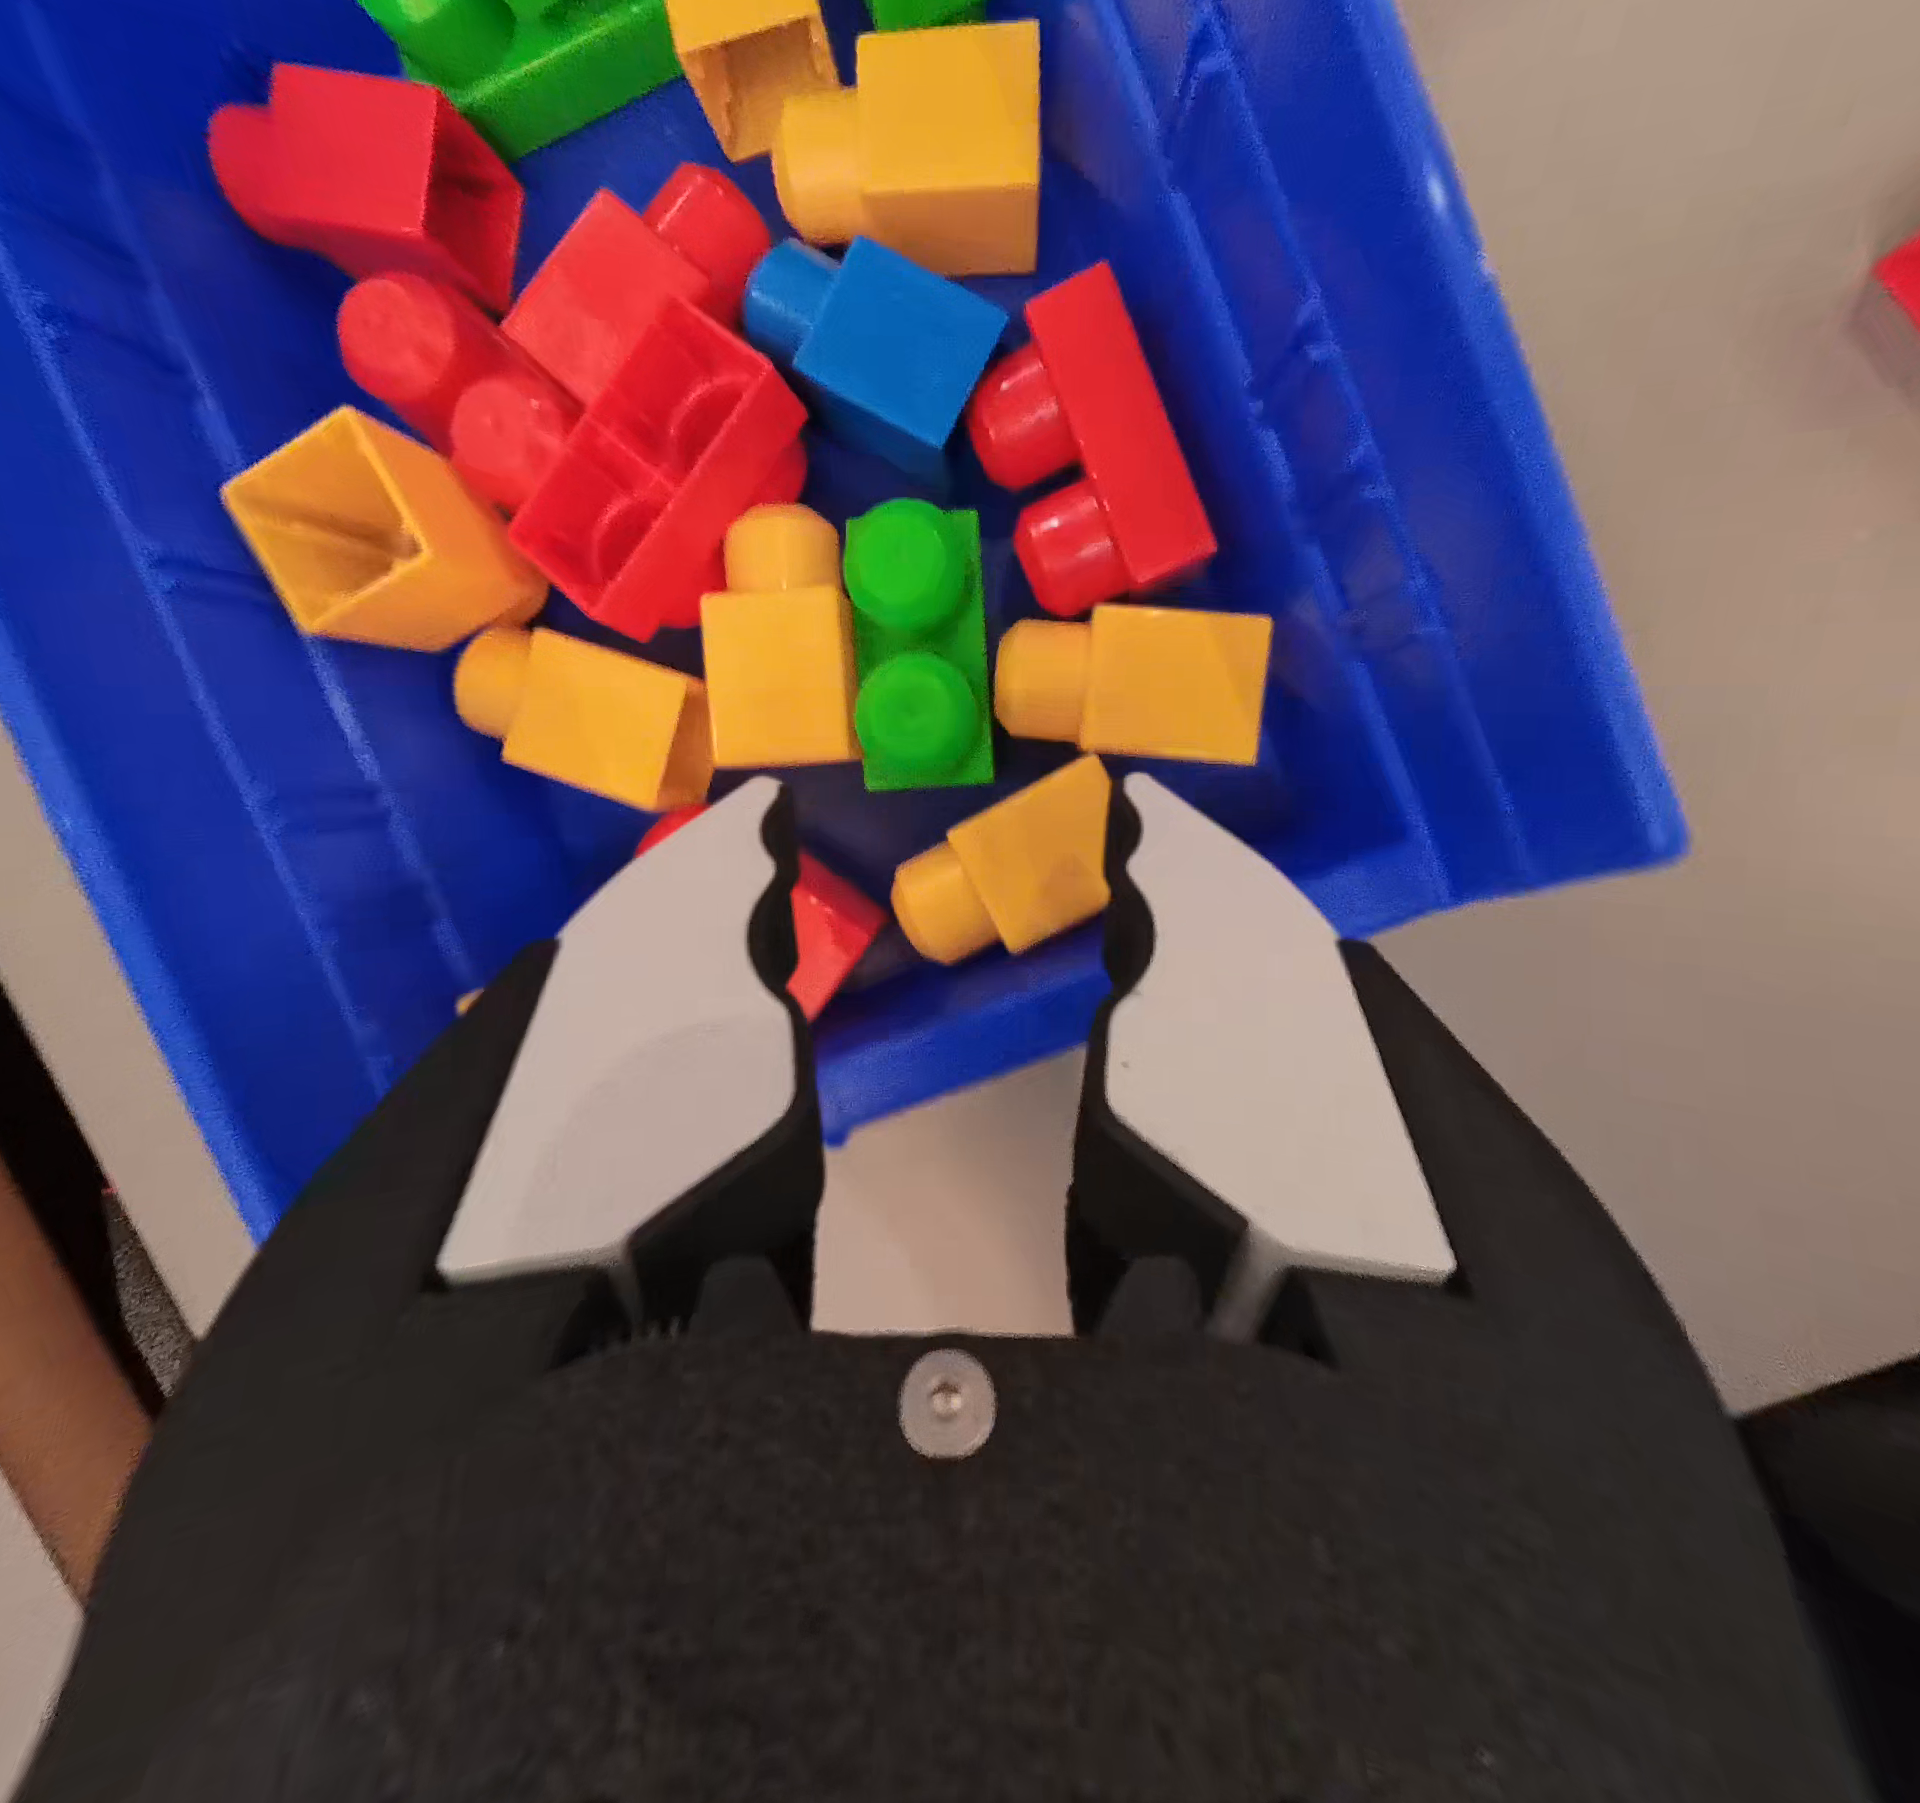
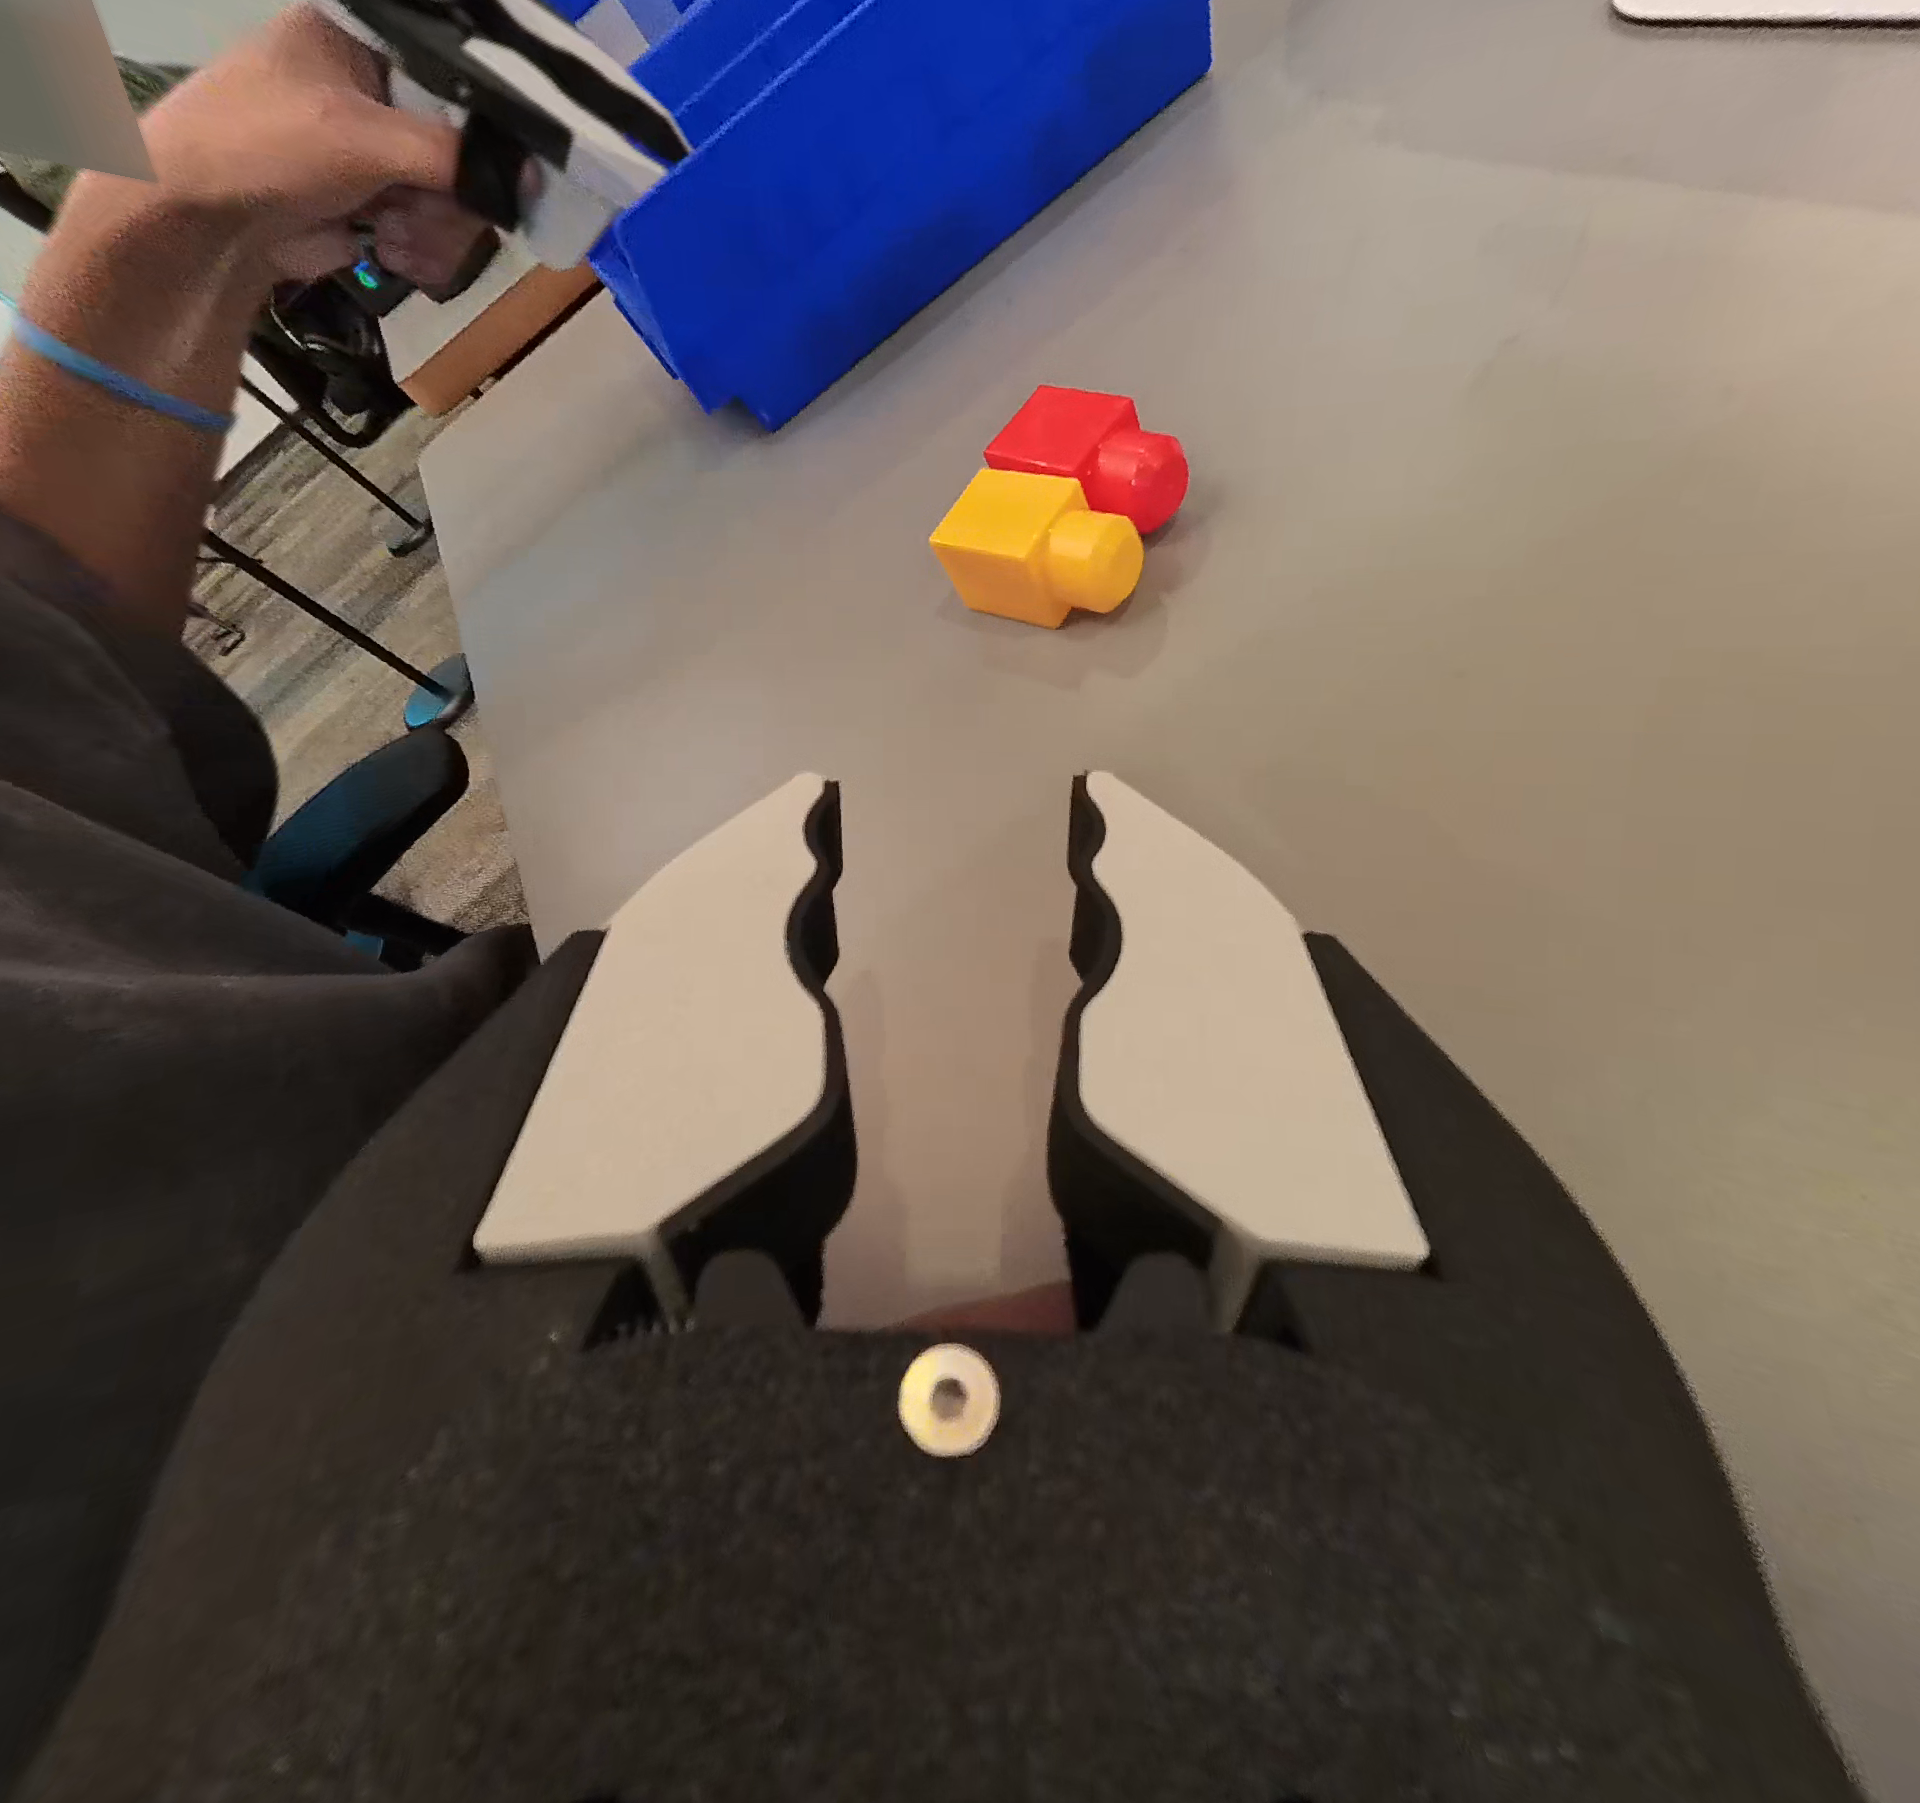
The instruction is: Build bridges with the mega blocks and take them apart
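Yellow single-stud block (image 1: 1003,865) in the blue bin (image 1: 1351,465), between the spread left gripper's (image 1: 951,797) tips.

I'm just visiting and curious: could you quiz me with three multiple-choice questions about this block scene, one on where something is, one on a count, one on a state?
1. Where does the left gripper hover?
A. over the blue bin
B. over the two loose blocks
C. over the floor

2. How many blocks lie loose on the table?
A. none
B. two
C. five

3. The right gripper is:
A. shut on a block
B. open and empty
C. out of view

Answers: 1 A, its fingertips frame blocks in the blue bin. 2 B, one red block and one yellow block. 3 B, bare table shows between its fingers.
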Tool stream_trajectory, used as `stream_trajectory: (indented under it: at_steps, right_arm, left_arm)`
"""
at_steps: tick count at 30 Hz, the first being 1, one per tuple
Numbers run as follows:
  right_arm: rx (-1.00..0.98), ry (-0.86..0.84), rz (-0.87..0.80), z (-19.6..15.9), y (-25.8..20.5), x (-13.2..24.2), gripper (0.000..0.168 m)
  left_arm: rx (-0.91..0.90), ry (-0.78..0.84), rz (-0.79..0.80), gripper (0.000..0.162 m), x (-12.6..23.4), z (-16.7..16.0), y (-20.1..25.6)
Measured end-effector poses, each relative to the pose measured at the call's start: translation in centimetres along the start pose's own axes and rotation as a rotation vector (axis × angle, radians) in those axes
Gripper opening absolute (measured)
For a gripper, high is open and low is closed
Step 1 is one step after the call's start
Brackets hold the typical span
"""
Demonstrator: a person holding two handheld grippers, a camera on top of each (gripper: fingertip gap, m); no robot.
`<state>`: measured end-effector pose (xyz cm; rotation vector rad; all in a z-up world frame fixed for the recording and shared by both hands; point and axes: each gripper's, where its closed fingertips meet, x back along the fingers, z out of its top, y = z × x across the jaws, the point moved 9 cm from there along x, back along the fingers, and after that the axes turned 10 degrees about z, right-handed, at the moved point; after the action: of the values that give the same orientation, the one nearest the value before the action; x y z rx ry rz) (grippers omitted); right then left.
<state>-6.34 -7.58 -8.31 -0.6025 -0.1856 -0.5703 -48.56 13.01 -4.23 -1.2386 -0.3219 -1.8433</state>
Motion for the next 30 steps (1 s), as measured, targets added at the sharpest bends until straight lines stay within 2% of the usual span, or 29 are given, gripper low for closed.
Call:
stream_trajectory:
  at_steps: [5, 7, 9, 13, 18, 24, 30]
  right_arm:
    - [-0.006, -0.009, -0.014, -0.2, 0.2, 0.0, 0.042]
    - [-0.004, -0.009, -0.025, -0.2, 0.3, 0.2, 0.042]
    - [-0.014, -0.001, -0.026, -0.3, 0.5, 0.3, 0.041]
    - [-0.037, -0.005, -0.008, -0.6, 1.0, 0.1, 0.041]
    - [-0.031, -0.005, -0.001, -0.7, 0.8, 0.3, 0.041]
    - [-0.039, 0.005, -0.005, -0.8, 1.0, 0.8, 0.041]
    - [-0.031, 0.014, -0.003, -0.7, 0.7, 1.1, 0.041]
  left_arm:
    - [-0.100, -0.143, 0.025, 0.045, -3.5, 1.3, -0.8]
    - [-0.122, -0.183, 0.010, 0.034, -4.1, 1.3, -0.4]
    - [-0.128, -0.176, 0.025, 0.036, -4.7, 1.4, -0.1]
    - [-0.147, -0.179, 0.052, 0.027, -4.9, 2.0, 0.4]
    - [-0.159, -0.182, 0.066, 0.027, -4.8, 1.9, 0.7]
    - [-0.166, -0.132, 0.092, 0.027, -1.9, 2.3, -0.5]
    - [-0.297, 0.031, 0.131, 0.026, 4.5, 7.0, -0.1]
